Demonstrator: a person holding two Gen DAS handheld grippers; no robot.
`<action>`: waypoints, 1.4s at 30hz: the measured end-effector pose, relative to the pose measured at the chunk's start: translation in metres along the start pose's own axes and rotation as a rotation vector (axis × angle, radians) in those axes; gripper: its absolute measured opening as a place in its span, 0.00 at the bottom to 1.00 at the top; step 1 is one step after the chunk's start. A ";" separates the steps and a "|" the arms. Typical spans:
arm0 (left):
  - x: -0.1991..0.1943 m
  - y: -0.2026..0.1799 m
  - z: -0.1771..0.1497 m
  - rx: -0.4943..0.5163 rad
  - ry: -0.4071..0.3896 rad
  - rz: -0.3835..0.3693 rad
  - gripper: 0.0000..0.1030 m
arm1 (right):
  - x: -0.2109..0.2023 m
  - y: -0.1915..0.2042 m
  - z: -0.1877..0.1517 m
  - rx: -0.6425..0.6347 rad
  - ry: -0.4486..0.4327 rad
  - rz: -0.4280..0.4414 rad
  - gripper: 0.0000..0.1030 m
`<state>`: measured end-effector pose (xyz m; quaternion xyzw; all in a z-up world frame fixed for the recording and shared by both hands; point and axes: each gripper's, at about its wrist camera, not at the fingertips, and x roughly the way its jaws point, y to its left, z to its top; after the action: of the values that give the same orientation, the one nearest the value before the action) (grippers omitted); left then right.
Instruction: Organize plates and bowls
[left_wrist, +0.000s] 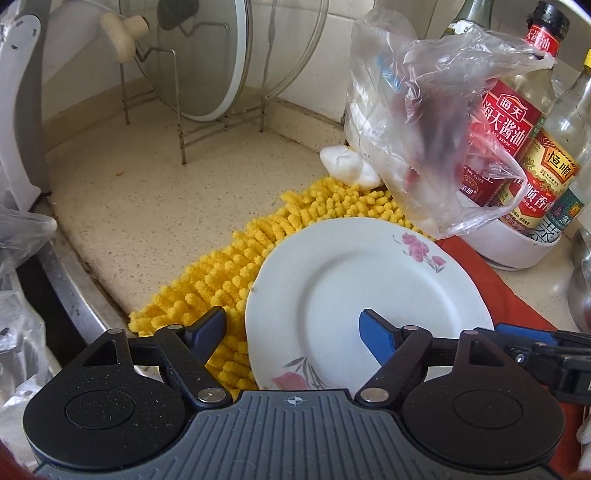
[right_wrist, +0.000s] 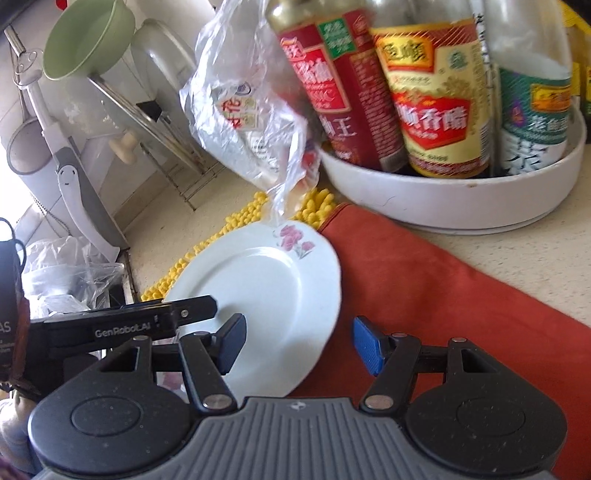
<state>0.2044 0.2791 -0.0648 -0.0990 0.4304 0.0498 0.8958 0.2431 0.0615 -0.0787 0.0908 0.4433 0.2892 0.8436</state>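
Observation:
A white plate (left_wrist: 351, 280) with pink flowers lies flat, partly on a yellow chenille mat (left_wrist: 221, 273) and partly on a red cloth (right_wrist: 424, 295). My left gripper (left_wrist: 291, 332) is open and straddles the plate's near-left rim: the black finger is over the mat and the blue one over the plate. My right gripper (right_wrist: 299, 343) is open too and straddles the right rim of the same plate (right_wrist: 266, 288), with one finger over the plate and the blue one over the red cloth. Neither gripper's pads press on the plate.
A wire rack (left_wrist: 207, 110) with glass lids stands at the back by the wall. A clear plastic bag (left_wrist: 417, 129) leans over a white round tray (right_wrist: 461, 199) of sauce bottles just behind the plate. A metal sink edge (left_wrist: 74, 288) runs at the left. A green bowl (right_wrist: 88, 40) hangs higher up.

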 end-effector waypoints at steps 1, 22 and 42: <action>0.003 0.000 0.001 0.000 0.004 -0.010 0.81 | 0.002 0.001 0.000 -0.005 -0.001 0.002 0.64; -0.010 -0.014 0.003 0.081 -0.018 -0.045 0.81 | -0.013 -0.008 -0.008 0.026 0.009 -0.027 0.61; -0.006 -0.002 0.006 0.039 0.021 -0.194 0.79 | -0.014 -0.012 -0.010 0.023 -0.003 -0.020 0.60</action>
<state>0.2057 0.2781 -0.0557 -0.1235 0.4290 -0.0467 0.8936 0.2336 0.0430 -0.0794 0.0965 0.4463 0.2756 0.8459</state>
